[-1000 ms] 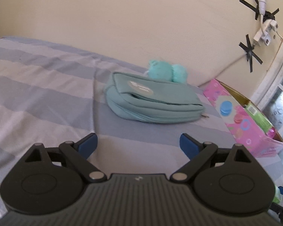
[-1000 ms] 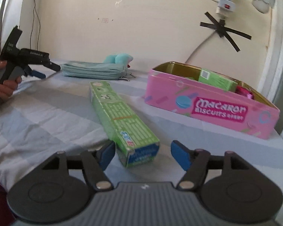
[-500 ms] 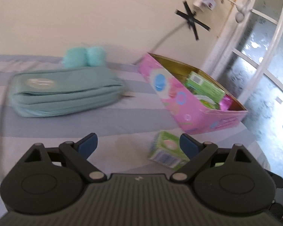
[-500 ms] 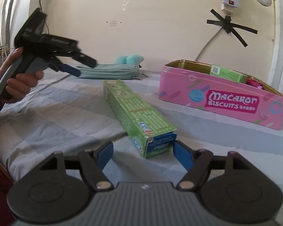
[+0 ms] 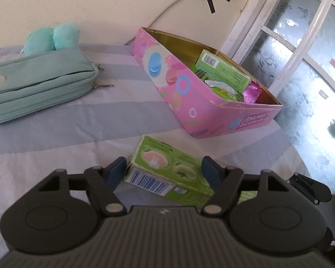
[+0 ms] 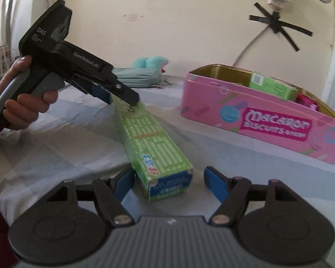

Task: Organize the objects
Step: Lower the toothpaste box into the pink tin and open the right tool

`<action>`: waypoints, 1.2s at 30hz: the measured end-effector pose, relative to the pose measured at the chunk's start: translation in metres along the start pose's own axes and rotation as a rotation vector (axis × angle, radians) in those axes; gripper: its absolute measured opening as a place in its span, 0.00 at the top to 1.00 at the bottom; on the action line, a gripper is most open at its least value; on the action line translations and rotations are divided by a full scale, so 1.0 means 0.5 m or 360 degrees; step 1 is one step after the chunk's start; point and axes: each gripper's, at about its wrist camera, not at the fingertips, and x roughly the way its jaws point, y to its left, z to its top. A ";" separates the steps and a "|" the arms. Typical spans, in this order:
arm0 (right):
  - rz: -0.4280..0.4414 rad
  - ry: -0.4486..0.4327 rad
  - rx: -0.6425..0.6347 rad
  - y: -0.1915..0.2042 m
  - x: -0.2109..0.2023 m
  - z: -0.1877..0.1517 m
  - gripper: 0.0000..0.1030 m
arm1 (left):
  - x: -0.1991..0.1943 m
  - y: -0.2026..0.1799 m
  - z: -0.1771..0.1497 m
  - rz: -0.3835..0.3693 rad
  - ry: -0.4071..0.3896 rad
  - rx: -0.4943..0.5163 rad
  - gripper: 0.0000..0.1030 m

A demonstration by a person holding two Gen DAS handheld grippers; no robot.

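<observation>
A long green carton [image 6: 149, 138] lies on the striped bedsheet, one end toward each gripper. My left gripper [image 5: 165, 172] is open, its blue pads either side of the carton's far end [image 5: 167, 169]; it also shows in the right wrist view [image 6: 120, 93], over that end. My right gripper [image 6: 168, 184] is open around the carton's near end, the left pad close to it. A pink Macaron biscuit tin [image 6: 268, 120], also in the left wrist view [image 5: 189, 93], stands open to the right and holds a green box [image 5: 223, 71] and pink foil packets.
A teal zip pouch [image 5: 33, 84] with a fluffy teal pompom [image 5: 51, 38] lies at the back left near the wall. The bed edge and a white-framed window [image 5: 301, 55] are on the right. Taped cables run up the wall.
My left gripper swung right from the teal pouch and came down over the carton's far end. My right gripper moved forward, bringing the carton's near end between its pads.
</observation>
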 end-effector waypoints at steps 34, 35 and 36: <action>-0.0504 -0.0204 0.0065 -0.256 0.158 0.217 0.40 | 0.308 -0.183 0.352 0.0179 -0.0059 0.0094 0.25; -0.0497 -0.0226 0.0097 -0.257 0.154 0.214 0.37 | 0.300 -0.185 0.348 0.0200 -0.0067 0.0115 0.25; -0.0480 -0.0246 0.0143 -0.257 0.146 0.208 0.35 | 0.287 -0.190 0.341 0.0225 -0.0085 0.0145 0.25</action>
